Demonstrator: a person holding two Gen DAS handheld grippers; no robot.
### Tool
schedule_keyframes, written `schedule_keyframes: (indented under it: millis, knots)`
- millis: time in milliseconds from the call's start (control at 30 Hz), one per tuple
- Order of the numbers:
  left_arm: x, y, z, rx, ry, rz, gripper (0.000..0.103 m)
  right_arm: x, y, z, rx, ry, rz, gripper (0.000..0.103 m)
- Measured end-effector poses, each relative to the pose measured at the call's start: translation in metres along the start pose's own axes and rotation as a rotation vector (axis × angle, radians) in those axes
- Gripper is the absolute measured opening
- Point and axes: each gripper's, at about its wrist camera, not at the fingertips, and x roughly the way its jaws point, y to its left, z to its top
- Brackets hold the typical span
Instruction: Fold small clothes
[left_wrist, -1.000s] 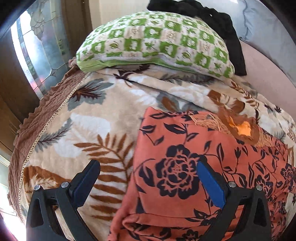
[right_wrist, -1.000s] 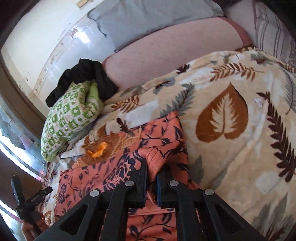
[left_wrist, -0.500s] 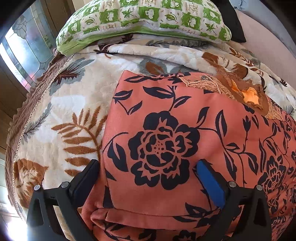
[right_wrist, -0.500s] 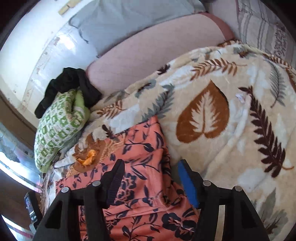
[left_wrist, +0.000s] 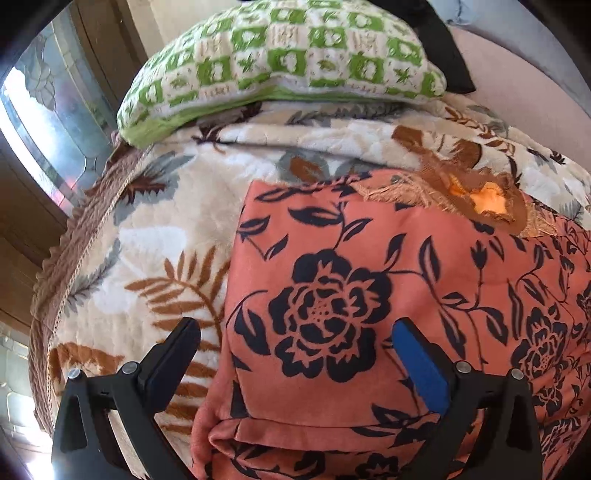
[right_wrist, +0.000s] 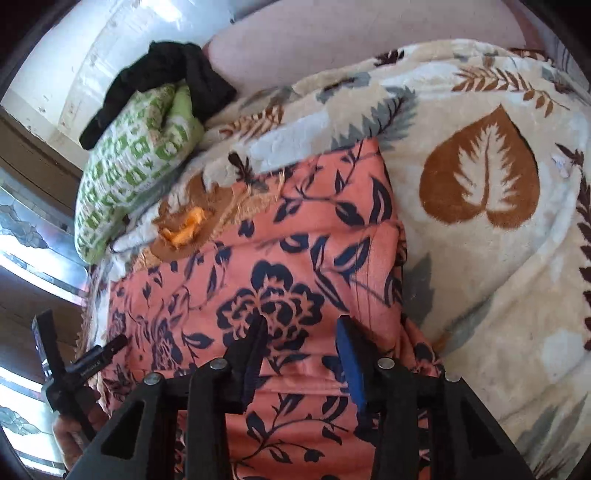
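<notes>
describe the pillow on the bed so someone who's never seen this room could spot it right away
Start at the big cream blanket printed with brown and grey leaves that covers the bed. At its far edge on the window side, beyond the orange floral garment, lies the pillow. It alone has a green and white checked pattern, and a black cloth is draped over it.

Folded floral orange garment, seemingly flat

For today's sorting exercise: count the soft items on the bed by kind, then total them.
Orange floral garment: 1
Leaf-print blanket: 1
Green checked pillow: 1
Black clothing heap: 1
Total: 4
</notes>
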Motion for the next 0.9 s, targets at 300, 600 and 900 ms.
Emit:
schedule_keyframes:
  millis: [300,600,900]
  knots:
    - [0.015,-0.037,-0.011,0.101,0.079,-0.058,0.103,0.025,-0.026,0.010,0.079,0.000,0.016,0.042]
    - [-0.010,-0.039,-0.007,0.081,-0.010,-0.183,0.103,0.019,0.028,-0.004,-0.066,-0.004,0.146,0.044]
    - [0.009,-0.064,-0.025,0.157,0.024,-0.106,0.103,0.063,0.046,-0.036,-0.119,0.202,0.149,0.047]
